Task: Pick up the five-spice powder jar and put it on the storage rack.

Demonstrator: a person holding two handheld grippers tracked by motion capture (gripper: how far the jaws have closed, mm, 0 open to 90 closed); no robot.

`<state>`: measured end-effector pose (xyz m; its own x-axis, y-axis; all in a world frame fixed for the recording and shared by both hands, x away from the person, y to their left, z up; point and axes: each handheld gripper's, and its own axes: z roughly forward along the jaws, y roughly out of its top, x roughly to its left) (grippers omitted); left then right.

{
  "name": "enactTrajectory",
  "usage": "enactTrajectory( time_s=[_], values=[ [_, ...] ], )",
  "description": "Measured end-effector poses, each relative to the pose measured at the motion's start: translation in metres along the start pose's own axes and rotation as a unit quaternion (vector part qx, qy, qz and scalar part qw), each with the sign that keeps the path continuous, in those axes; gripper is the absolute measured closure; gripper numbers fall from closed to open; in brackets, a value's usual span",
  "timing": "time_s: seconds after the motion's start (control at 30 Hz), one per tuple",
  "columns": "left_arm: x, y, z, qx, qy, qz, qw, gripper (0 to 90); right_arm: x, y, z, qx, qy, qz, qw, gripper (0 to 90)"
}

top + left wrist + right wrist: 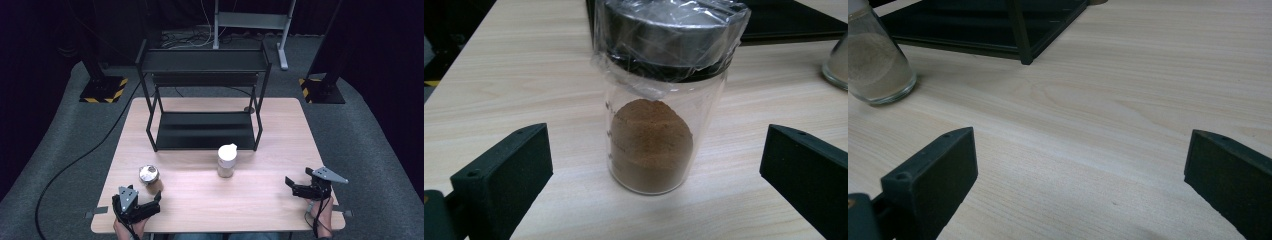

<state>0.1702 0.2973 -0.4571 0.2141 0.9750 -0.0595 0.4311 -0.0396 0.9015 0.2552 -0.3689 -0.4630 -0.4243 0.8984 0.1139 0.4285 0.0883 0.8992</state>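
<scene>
No readable words, brands or numbers anywhere; only faint, illegible embossed graduation marks at nine o'clock on the spice jar [659, 125] of brown powder.

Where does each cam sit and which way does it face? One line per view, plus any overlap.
High view: above the person's side, looking forward and down on the table and black shelf rack; shows both hands, left gripper, right gripper.
Left gripper view: rides the left gripper, aimed at the brown-powder jar; open jaws on either side.
Right gripper view: rides the right gripper, low over the table; open jaws, nothing between.
Shared: the pale-powder jar and the rack appear in all three.
</scene>
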Motion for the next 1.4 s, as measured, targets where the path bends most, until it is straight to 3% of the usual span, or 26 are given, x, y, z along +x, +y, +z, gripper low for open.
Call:
enactTrajectory(
  time_s=[0.17, 0.83, 1.13, 1.2, 1.27, 1.33, 1.4],
  values=[
    [0.007, 0.004, 0.008, 0.009, -0.021, 0.008, 0.9997, 0.0, 0.0, 0.0, 0.0, 0.001, 0.001, -0.001, 1.0, 0.0],
    [0.02, 0.013, 0.038, 0.005, -0.051, 0.029, 0.9983, 0.0, 0.0, 0.001, 0.0, 0.002, 0.001, -0.003, 1.0, 0.0],
    [0.019, 0.016, 0.045, 0.019, -0.044, 0.024, 0.9986, 0.0, 0.0, 0.0, 0.0, 0.0, 0.001, -0.003, 1.0, 0.0],
    [0.018, 0.014, 0.044, 0.012, -0.038, 0.023, 0.9989, 9.9, 0.0, 0.0, 0.0, 0.0, 0.001, -0.004, 1.0, 0.0],
    [0.023, 0.013, 0.043, 0.005, -0.049, 0.02, 0.9986, 15.2, 0.0, 0.0, 0.0, 0.0, 0.001, -0.003, 1.0, 0.0],
    [0.024, 0.011, 0.043, -0.001, -0.049, 0.019, 0.9986, 24.8, 0.0, 0.0, 0.0, 0.001, 0.001, -0.005, 1.0, 0.0],
    [0.024, 0.011, 0.043, -0.001, -0.051, 0.023, 0.9984, 28.6, 0.0, 0.0, 0.0, 0.001, 0.002, -0.004, 1.0, 0.0]
  ],
)
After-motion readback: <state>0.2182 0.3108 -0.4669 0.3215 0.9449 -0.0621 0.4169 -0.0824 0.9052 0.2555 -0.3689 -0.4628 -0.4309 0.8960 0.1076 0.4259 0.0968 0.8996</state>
